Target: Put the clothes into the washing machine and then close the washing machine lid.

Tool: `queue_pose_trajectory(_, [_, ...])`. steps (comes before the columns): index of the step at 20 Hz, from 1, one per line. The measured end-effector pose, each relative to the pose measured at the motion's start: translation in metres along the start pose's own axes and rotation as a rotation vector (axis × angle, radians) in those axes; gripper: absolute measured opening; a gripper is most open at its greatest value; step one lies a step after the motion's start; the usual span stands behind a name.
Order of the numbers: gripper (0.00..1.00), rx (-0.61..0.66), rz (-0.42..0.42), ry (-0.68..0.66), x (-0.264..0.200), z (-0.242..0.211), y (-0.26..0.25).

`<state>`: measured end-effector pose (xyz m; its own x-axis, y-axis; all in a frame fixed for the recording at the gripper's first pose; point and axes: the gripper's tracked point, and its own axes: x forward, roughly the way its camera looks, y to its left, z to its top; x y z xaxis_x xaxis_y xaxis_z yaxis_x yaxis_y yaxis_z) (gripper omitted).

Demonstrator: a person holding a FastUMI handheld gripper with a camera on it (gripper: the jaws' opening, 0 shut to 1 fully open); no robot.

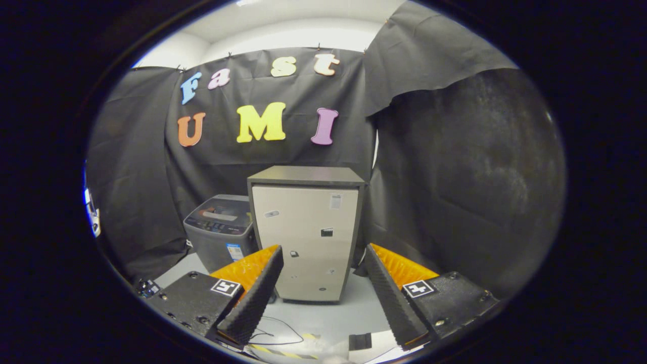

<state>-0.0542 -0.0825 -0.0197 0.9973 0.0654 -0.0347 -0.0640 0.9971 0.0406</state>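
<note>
A small grey top-loading washing machine [221,230] stands on the floor against the black cloth wall, beyond my left finger, with its lid down flat. My gripper [323,255] is held well back from it and stands open, nothing between its fingers [255,298]. No clothes are visible from here.
A tall cabinet [307,232] with a pale front and dark top stands just right of the washing machine, straight ahead between the fingers. Black cloth [455,177] walls in the back and right side. A thin black cable [275,331] and a small black patch [360,341] lie on the pale floor.
</note>
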Motion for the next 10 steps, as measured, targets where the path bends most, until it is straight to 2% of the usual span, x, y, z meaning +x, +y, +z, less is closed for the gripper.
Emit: queue_pose_trajectory(10, [1.00, -0.048, 0.004, -0.026, -0.0087, 0.0086, 0.0077])
